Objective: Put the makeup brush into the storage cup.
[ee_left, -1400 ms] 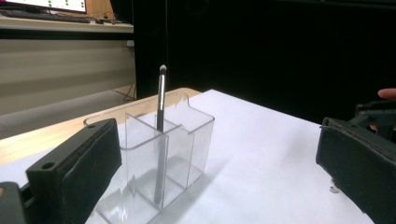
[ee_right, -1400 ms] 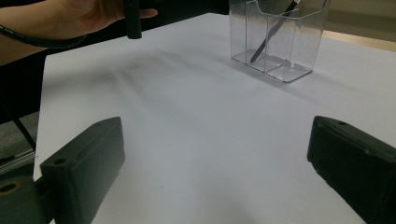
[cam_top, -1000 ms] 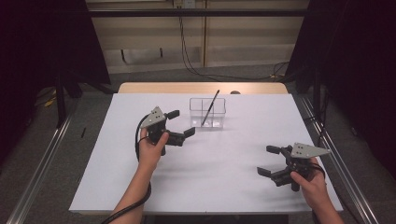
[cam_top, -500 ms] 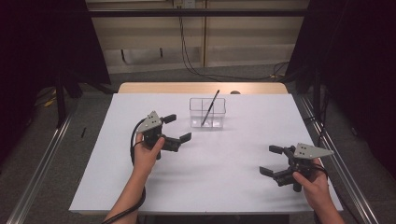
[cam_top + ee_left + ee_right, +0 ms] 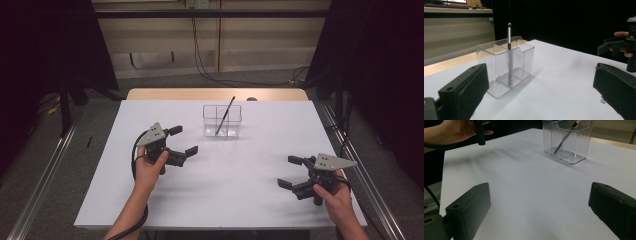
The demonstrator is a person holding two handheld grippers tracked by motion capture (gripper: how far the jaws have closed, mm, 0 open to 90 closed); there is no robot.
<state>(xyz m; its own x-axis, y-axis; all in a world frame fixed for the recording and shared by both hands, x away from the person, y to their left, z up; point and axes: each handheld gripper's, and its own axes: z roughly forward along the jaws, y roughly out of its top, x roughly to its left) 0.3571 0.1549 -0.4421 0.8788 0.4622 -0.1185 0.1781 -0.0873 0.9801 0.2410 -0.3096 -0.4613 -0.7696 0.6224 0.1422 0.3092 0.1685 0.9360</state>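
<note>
Left gripper [image 5: 182, 140] drew back from organizer [image 5: 222, 121] | fingers apart

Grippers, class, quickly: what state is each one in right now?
Left gripper: open, holding nothing, short of the clear box.
Right gripper: open, holding nothing.

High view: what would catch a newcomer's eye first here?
The clear organizer at the far middle of the white table, with a makeup brush leaning inside it. Nearer, the left gripper and the right gripper both hover open, holding nothing.
</note>
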